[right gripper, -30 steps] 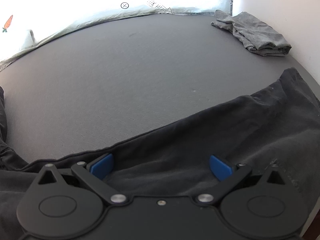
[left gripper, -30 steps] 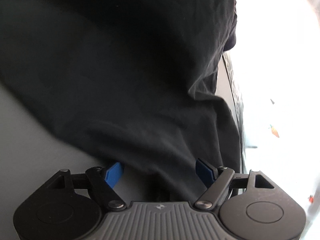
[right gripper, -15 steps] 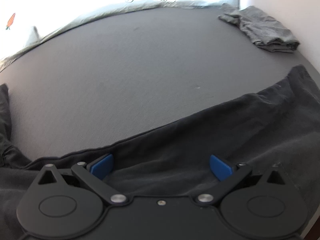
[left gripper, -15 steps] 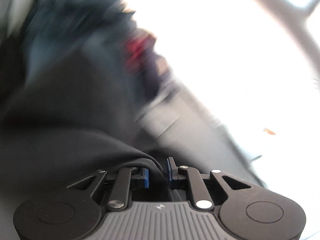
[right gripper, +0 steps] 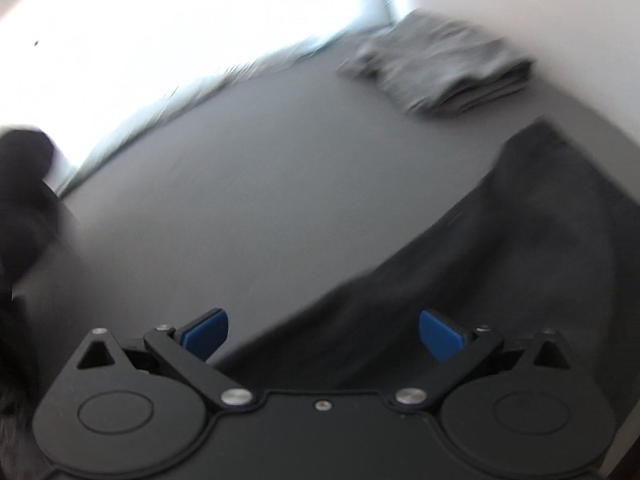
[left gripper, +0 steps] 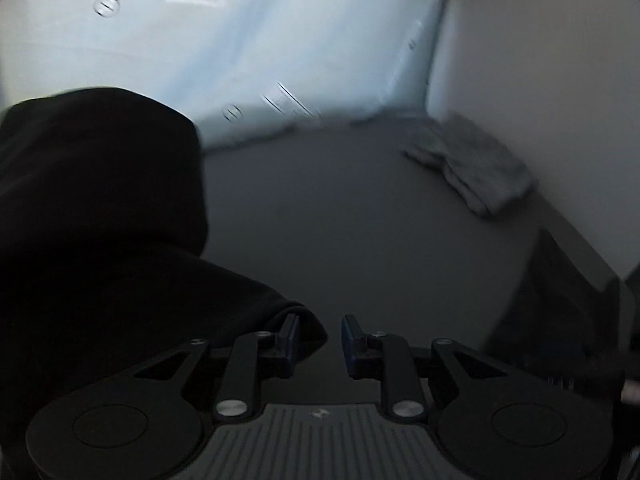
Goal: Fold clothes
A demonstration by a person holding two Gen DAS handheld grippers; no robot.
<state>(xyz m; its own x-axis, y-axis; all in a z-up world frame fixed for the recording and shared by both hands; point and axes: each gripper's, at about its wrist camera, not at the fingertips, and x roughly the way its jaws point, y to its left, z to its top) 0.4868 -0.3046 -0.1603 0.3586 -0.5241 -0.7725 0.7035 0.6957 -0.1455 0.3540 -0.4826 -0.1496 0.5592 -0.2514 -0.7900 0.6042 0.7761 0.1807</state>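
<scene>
Since the left gripper [left gripper: 320, 338] had just been easing its jaws to a narrow gap, with the black garment [left gripper: 100, 220] bunched against only one finger [left gripper: 290, 330] and not clearly pinched, the raised fold could slip off and collapse in a heap. The right gripper [right gripper: 322, 332] stood wide over the cloth, gripping nothing, so it could not catch it. The garment's long axis ran along the mat [left gripper: 340, 208] from its near edge toward the far right corner, pointing at the folded grey garment [left gripper: 472, 168]
</scene>
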